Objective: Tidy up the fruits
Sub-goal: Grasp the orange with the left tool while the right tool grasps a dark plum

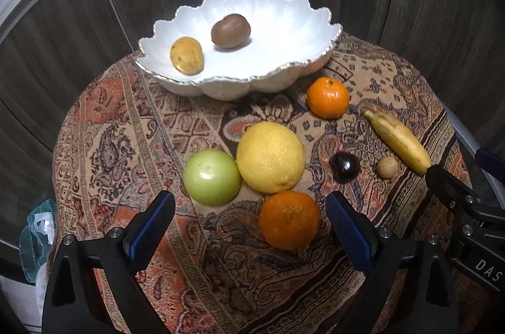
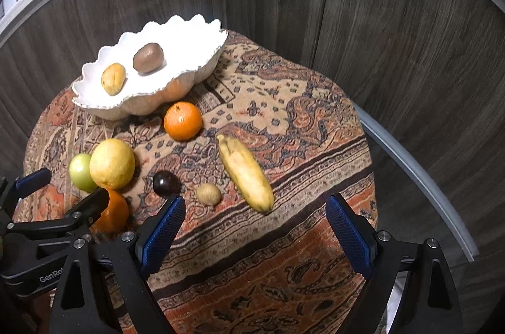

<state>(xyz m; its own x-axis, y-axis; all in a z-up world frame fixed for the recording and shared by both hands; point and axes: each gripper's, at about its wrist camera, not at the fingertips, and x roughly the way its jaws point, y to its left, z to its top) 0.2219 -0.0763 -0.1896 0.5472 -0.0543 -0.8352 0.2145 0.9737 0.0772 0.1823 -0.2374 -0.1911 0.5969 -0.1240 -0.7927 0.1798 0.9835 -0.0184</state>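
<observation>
Dark wood panels stand behind the small table with its patterned cloth [image 1: 104, 163]. Far on it sits the white scalloped bowl [image 1: 284, 28], which already holds a kiwi [image 1: 230, 30] and a yellow fruit [image 1: 186, 55]. Near me lie the grapefruit [image 1: 270, 156], green apple [image 1: 212, 177], orange [image 1: 289, 219] and banana [image 2: 246, 173]. My left gripper [image 1: 249, 226] is released around the orange, my right gripper [image 2: 255, 231] released near the banana. I should centre each fruit before closing.

Left gripper [image 1: 249, 204] fingers spread wide, right gripper [image 2: 255, 208] likewise, both angled downward
</observation>
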